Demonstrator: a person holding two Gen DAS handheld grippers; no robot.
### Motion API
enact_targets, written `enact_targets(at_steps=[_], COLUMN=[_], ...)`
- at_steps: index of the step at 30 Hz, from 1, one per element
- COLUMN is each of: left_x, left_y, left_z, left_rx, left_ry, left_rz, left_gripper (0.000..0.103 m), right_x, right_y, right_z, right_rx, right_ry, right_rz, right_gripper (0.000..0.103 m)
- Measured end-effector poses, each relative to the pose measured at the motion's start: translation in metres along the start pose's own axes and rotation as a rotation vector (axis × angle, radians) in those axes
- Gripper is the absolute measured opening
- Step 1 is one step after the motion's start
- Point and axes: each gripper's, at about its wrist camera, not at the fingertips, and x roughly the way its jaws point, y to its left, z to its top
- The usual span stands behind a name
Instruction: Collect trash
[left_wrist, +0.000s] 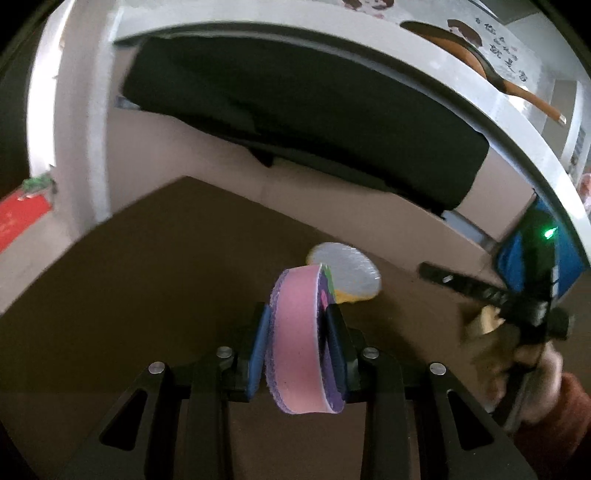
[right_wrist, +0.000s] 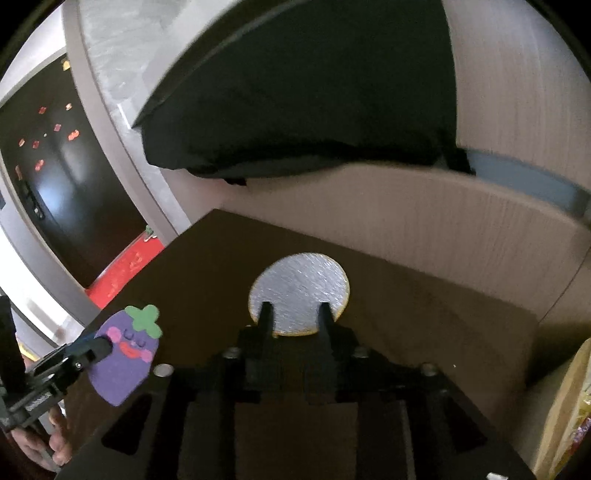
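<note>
My left gripper (left_wrist: 295, 314) is shut on a thick pink and purple sponge (left_wrist: 295, 339) held on edge between its blue pads. From the right wrist view the sponge (right_wrist: 125, 362) shows an eggplant face with a green stem, pinched by the left gripper (right_wrist: 99, 347). A round silver disc with a yellow rim (right_wrist: 299, 288) lies flat on the brown surface (right_wrist: 424, 314). My right gripper (right_wrist: 295, 310) hovers over the disc's near edge, its fingers apart with nothing between them. In the left wrist view the disc (left_wrist: 351, 269) lies just beyond the sponge, and the right gripper (left_wrist: 439, 275) is a blur at the right.
A black cushion-like mass (left_wrist: 295, 110) hangs under a white tabletop (left_wrist: 517, 122) behind the brown surface. A brown long-handled pan (left_wrist: 480, 62) lies on that table. A red mat (left_wrist: 22, 218) is on the floor at left. A yellowish package (right_wrist: 569, 406) sits at the right edge.
</note>
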Motion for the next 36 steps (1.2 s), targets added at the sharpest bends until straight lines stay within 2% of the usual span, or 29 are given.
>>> enact_targets(at_steps=[2, 5, 10, 15, 17, 19, 21, 23, 25, 27, 30, 33, 36], left_x=[0.014, 0.039, 0.077, 0.084, 0.084, 0.084, 0.082, 0.083, 0.083, 0.083, 0.08, 0.079, 0.072], left_y=[-0.008, -0.012, -0.006, -0.004, -0.001, 0.004, 0.011, 0.018, 0.023, 0.027, 0.03, 0.027, 0.02], left_z=[0.009, 0.02, 0.027, 0.029, 0.028, 0.027, 0.027, 0.024, 0.02, 0.018, 0.017, 0.014, 0.016], left_rx=[0.022, 0.039, 0.025, 0.054, 0.054, 0.04, 0.017, 0.013, 0.002, -0.016, -0.03, -0.021, -0.011], left_ry=[0.005, 0.035, 0.114, 0.115, 0.113, 0.113, 0.115, 0.123, 0.127, 0.133, 0.129, 0.121, 0.105], left_rz=[-0.007, -0.013, 0.01, 0.005, 0.003, 0.001, -0.006, 0.013, 0.02, 0.016, 0.01, 0.014, 0.006], left_gripper=[0.031, 0.031, 0.031, 0.031, 0.031, 0.031, 0.031, 0.025, 0.024, 0.023, 0.021, 0.018, 0.013], right_x=[0.009, 0.03, 0.071, 0.104, 0.109, 0.115, 0.111, 0.099, 0.092, 0.091, 0.096, 0.104, 0.097], right_y=[-0.008, -0.021, -0.04, -0.055, -0.055, -0.051, -0.044, -0.034, -0.017, 0.002, 0.03, 0.038, 0.036], right_z=[0.0, 0.005, 0.012, 0.012, 0.011, 0.011, 0.011, 0.015, 0.02, 0.025, 0.03, 0.034, 0.035], right_rx=[0.015, 0.052, 0.113, 0.215, 0.25, 0.288, 0.309, 0.301, 0.289, 0.241, 0.141, 0.102, 0.079], right_ry=[0.012, 0.033, 0.07, 0.114, 0.112, 0.137, 0.117, 0.073, 0.067, 0.084, 0.086, 0.096, 0.095], right_rz=[0.02, 0.055, 0.066, 0.115, 0.154, 0.232, 0.279, 0.345, 0.451, 0.443, 0.321, 0.231, 0.198], right_gripper=[0.038, 0.039, 0.039, 0.039, 0.039, 0.041, 0.044, 0.043, 0.043, 0.041, 0.026, 0.014, 0.014])
